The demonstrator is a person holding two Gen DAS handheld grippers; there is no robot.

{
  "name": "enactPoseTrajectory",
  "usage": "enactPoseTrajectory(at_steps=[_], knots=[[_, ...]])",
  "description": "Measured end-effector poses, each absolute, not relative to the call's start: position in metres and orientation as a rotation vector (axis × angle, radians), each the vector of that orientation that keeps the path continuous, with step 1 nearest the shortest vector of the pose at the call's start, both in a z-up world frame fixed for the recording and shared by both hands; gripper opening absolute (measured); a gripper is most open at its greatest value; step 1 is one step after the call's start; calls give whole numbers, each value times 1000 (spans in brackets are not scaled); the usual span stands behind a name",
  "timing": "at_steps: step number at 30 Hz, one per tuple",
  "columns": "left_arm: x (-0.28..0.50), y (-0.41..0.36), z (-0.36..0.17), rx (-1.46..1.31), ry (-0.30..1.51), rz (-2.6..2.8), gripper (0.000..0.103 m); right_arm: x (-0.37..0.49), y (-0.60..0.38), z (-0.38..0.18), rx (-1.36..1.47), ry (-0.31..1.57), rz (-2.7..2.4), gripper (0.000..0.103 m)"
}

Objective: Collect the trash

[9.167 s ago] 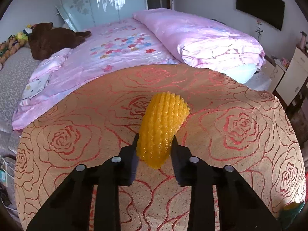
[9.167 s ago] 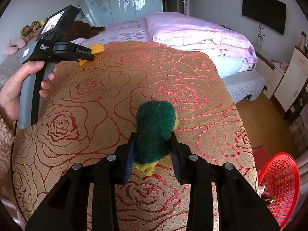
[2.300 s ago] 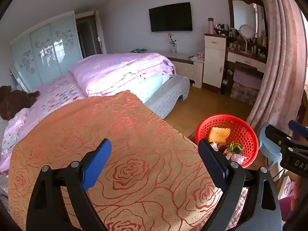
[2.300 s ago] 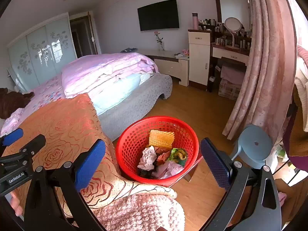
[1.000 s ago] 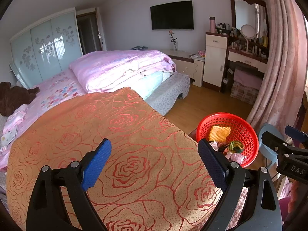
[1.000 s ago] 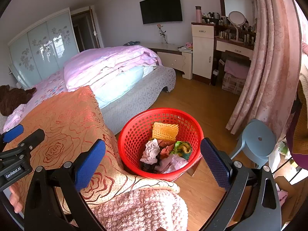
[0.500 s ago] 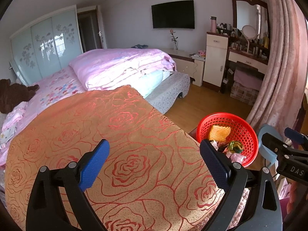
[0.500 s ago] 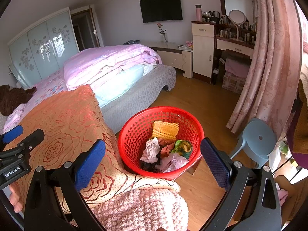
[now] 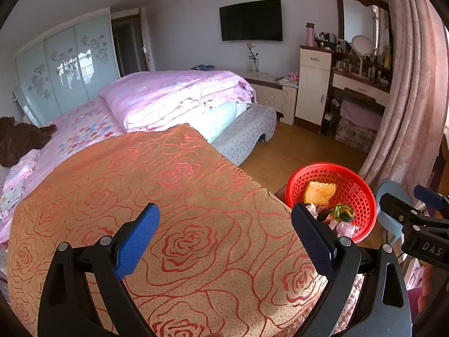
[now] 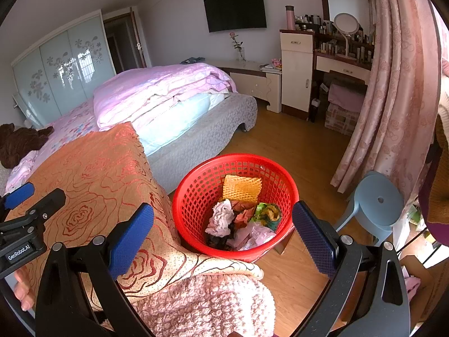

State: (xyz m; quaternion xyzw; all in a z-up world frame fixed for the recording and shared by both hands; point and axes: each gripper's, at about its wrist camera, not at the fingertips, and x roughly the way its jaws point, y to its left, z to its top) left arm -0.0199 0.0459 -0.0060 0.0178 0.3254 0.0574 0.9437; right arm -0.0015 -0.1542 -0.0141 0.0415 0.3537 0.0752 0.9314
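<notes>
A red plastic basket stands on the wood floor beside the bed; it also shows in the left wrist view. In it lie a yellow foam net, a green scouring pad and crumpled paper and wrappers. My right gripper is open and empty, above and in front of the basket. My left gripper is open and empty over the orange rose-patterned cover, left of the basket.
A pink knitted blanket hangs at the bed's near corner. A light blue stool stands right of the basket, by pink curtains. A folded pink duvet and a brown plush toy lie on the bed.
Both grippers earlier held the yellow net and the green pad; both items now lie in the basket. In the last second both grippers stay open and barely move.
</notes>
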Motion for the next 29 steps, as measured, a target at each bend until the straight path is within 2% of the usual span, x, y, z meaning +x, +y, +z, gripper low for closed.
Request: enactPoseTrajectory(at_steps=[20, 29], knots=[[-23, 50, -5, 8, 651, 104, 91, -8, -154, -20, 83, 732, 147, 96], [-35, 116, -9, -52, 698, 307, 91, -16, -106, -34, -5, 774, 255, 96]])
